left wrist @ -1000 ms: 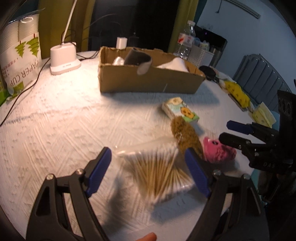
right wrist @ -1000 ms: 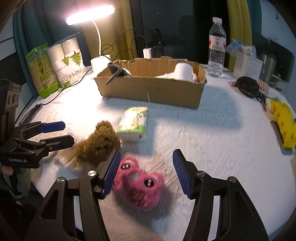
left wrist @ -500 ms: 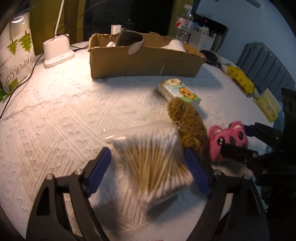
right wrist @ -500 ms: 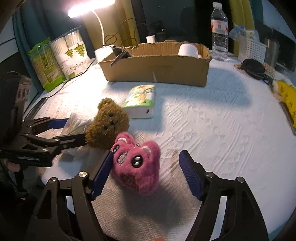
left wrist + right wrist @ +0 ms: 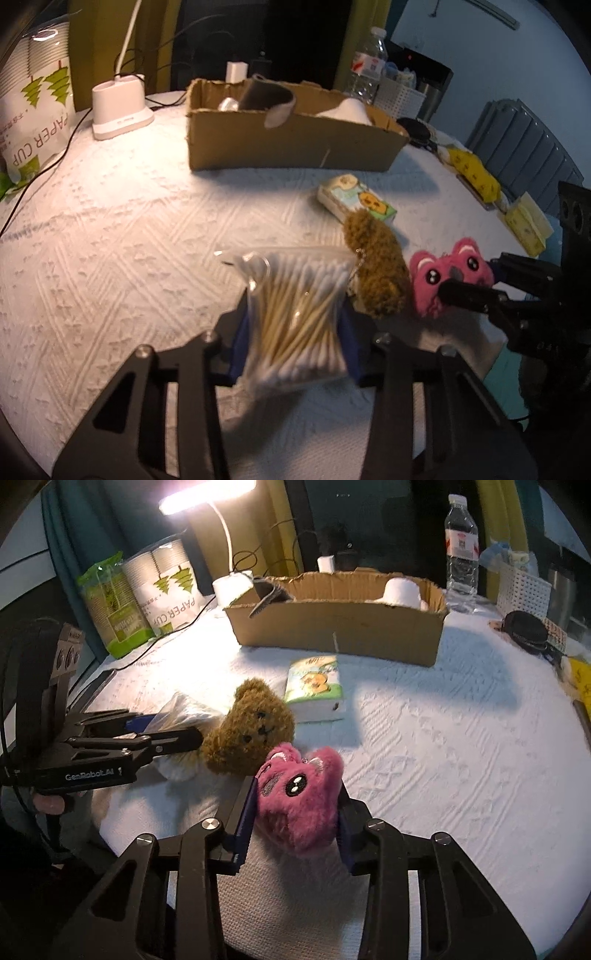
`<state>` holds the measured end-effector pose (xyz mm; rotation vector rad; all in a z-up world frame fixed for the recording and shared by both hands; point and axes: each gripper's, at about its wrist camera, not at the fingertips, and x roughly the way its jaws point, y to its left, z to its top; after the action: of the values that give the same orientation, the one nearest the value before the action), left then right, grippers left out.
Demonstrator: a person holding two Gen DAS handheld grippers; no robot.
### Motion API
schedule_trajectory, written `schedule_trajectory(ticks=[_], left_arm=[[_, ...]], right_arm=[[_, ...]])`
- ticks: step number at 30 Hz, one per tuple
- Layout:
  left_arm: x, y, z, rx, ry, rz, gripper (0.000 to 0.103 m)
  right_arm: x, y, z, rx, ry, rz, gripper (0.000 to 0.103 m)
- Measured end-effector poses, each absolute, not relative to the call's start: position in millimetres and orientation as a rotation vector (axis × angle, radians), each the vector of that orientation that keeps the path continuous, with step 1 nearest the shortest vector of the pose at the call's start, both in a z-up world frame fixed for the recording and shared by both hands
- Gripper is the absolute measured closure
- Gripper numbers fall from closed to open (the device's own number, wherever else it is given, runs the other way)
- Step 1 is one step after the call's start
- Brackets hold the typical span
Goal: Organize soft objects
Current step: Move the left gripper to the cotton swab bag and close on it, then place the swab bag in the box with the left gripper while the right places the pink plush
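- Soft things on my white textured surface (image 5: 110,240): one pink plush animal head (image 5: 299,794), one brown plush bear head (image 5: 251,731), one clear bag of cotton swabs (image 5: 299,306), one printed tissue pack (image 5: 317,690).
- My left claw (image 5: 295,325) has just closed and clamps the swab bag.
- My right claw (image 5: 295,812) has just closed and squeezes the pink head.
- One brown cardboard box (image 5: 340,627) stands behind; its contents are partly hidden.

Ahead of my jaws a white textured tablecloth (image 5: 443,738) covers the table; beyond it a lit desk lamp (image 5: 207,494) glows before yellow-green curtains (image 5: 92,48), a pale wall (image 5: 480,55) far right.
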<state>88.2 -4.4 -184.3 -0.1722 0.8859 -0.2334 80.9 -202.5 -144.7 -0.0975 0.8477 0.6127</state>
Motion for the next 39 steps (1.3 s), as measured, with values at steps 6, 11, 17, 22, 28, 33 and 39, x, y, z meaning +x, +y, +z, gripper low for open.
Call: schedule_trajectory(ticks=[6,11,17,22,28,33,39], left_arm=[[85.5,9.7,-163.6,-0.192,0.832,-0.211,0.06],[85.9,16.6,-147.5,-0.192,0.793,-0.196,0.06],[90.0,19.2,-126.0,-0.182,0.744,-0.185,0.06],[98.5,24.0,-110.2,-0.181,0.704,-0.179,0.06],[115.2,25.5,-100.3,-0.173,0.684,-0.183,0.06],[129.4,24.2,-93.4,-0.166,0.669,-0.191,0.06],[145.1,23.8,-84.9,-0.158,0.65,-0.193,0.06]], right_arm=[[88.9,-209.5,-129.9,-0.105,0.813,0.593,0.063],[98.7,-209.9,-117.4,-0.116,0.784,0.584,0.063],[109.8,-210.6,-103.1,-0.124,0.745,0.581,0.063],[123.8,-210.6,-93.8,-0.131,0.724,0.576,0.063],[138.0,-207.7,-82.0,-0.138,0.695,0.575,0.063],[153.1,-205.8,-75.8,-0.139,0.681,0.574,0.063],[168.2,-204.3,-71.2,-0.135,0.669,0.576,0.063]])
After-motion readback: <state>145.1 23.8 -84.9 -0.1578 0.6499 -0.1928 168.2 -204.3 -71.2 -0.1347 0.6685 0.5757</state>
